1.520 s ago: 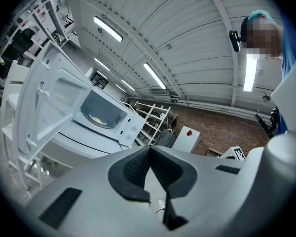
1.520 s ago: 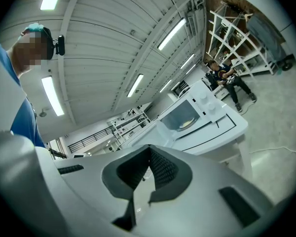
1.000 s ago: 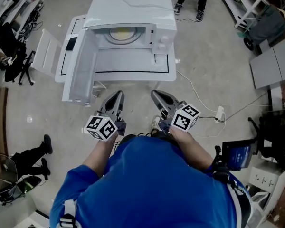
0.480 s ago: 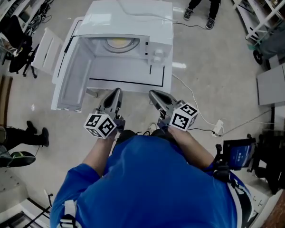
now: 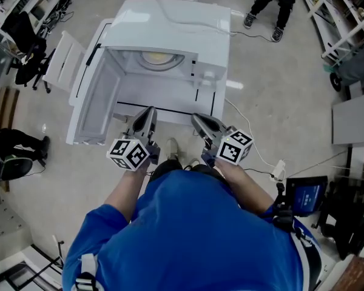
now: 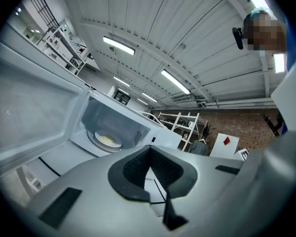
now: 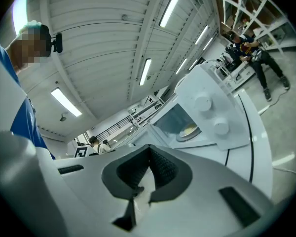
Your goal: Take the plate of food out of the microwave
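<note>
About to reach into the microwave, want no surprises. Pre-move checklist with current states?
1. Door of the white microwave swung open: ok.
2. Round plate of yellow food in the cavity: ok.
3. Left gripper open for the plate: not ok, shut and empty.
4. Right gripper open: not ok, shut and empty.
5. Room around the plate's rim for jaws: cannot tell.

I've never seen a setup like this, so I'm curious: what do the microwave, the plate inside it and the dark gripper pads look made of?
Microwave: probably painted metal or plastic, smooth matte white all over.
Plate: likely ceramic or glass, pale and smooth; too small to be sure.
Pads: seemingly rubber, matte black with a fine ribbed texture.
</note>
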### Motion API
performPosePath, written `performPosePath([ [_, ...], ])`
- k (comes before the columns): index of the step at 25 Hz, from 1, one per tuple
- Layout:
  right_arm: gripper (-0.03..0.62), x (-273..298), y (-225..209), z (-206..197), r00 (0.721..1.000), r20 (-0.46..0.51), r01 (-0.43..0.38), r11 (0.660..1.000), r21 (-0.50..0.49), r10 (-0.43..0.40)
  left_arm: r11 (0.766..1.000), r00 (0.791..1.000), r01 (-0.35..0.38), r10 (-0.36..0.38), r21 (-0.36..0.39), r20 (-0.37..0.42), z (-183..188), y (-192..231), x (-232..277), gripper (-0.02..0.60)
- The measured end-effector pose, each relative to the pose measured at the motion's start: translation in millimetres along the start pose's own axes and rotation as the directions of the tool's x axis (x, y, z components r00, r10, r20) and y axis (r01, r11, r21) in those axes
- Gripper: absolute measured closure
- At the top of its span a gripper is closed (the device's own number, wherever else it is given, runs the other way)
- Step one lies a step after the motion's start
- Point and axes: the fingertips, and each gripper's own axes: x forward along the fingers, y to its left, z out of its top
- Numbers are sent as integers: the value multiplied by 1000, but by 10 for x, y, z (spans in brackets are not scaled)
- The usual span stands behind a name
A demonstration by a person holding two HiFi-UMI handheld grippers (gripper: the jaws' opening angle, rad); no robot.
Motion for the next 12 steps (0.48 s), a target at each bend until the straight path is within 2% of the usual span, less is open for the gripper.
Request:
performPosePath([
  [4,595,189,-76,50,1000,-13,0,1000,-3,0,1000,1000,-6,6,-12,2,76,197,186,572],
  [12,595,558,-231,159,998,-53,32,999,-21,-33,996,1000,-27,26,-89,-9,122,672,600,572],
])
